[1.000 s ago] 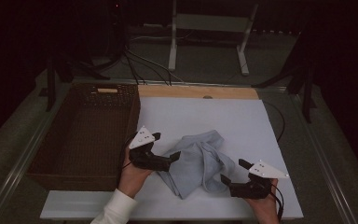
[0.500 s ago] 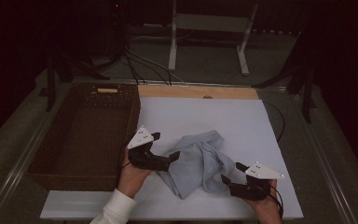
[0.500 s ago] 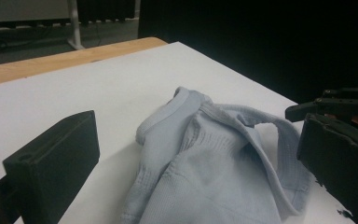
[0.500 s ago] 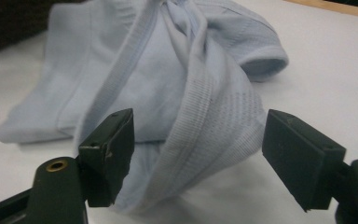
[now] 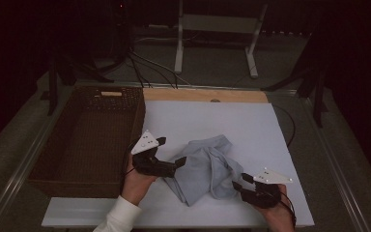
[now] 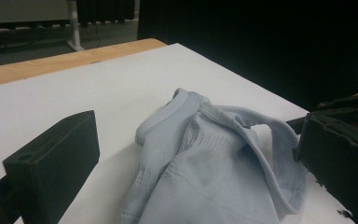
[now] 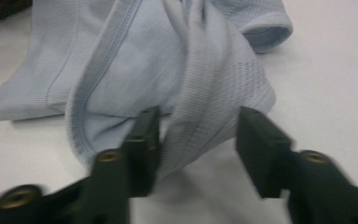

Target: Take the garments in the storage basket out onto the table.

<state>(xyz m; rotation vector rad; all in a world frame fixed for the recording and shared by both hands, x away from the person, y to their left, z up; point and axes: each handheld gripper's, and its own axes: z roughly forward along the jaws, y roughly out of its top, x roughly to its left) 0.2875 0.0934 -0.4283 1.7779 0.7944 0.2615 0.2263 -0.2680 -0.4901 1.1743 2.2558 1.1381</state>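
One crumpled light-blue knit garment [image 5: 206, 169] lies at the lower middle of the high view on the white table top [image 5: 232, 121], between two grippers. The right gripper [image 7: 198, 140], at lower right there, has just been closing its jaws around a ribbed fold of the cloth, not yet pinching it; the left gripper [image 6: 186, 158] stands wide astride the garment's other side. One brown wicker basket [image 5: 84, 140] sits at the left.

Right gripper [image 5: 238, 185] jaws closing
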